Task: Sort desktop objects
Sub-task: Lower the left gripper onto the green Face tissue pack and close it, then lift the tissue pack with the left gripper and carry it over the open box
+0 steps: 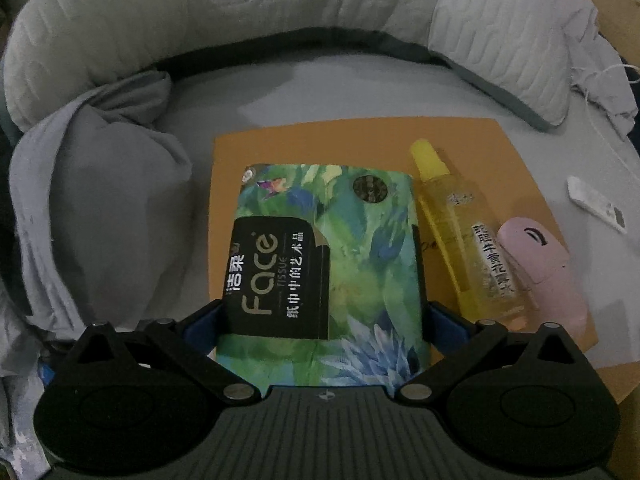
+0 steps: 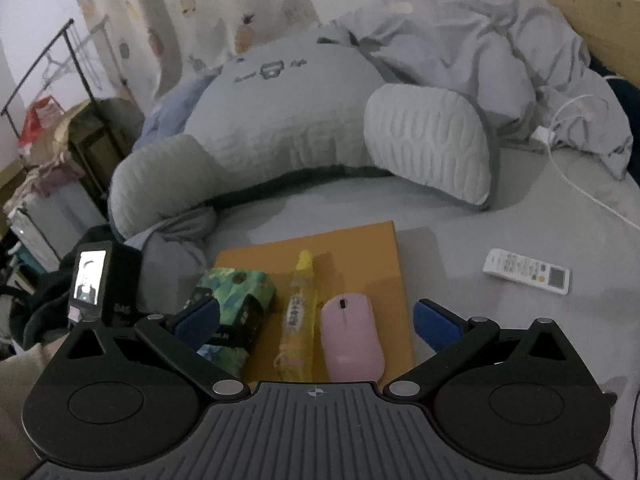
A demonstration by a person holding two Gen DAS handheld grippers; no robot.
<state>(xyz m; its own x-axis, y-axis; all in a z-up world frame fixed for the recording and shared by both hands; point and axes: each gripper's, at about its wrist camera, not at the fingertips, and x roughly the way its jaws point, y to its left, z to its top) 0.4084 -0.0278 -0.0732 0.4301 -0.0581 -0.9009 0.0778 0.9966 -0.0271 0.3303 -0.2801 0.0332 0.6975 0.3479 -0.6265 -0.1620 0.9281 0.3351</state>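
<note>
At the centre of the left wrist view, a green tissue pack (image 1: 320, 264) is being pinched by the left gripper (image 1: 324, 320), its blue pads pressed against both sides. The pack is lying on an orange board (image 1: 360, 136), with a yellow bottle (image 1: 460, 232) just beside it to the right and a pink mouse (image 1: 548, 272) beyond that. Lower in the right wrist view, the right gripper (image 2: 316, 320) is being held spread wide above the mouse. A white remote (image 2: 526, 270) is lying apart on the grey sheet (image 2: 500, 220) at the right.
</note>
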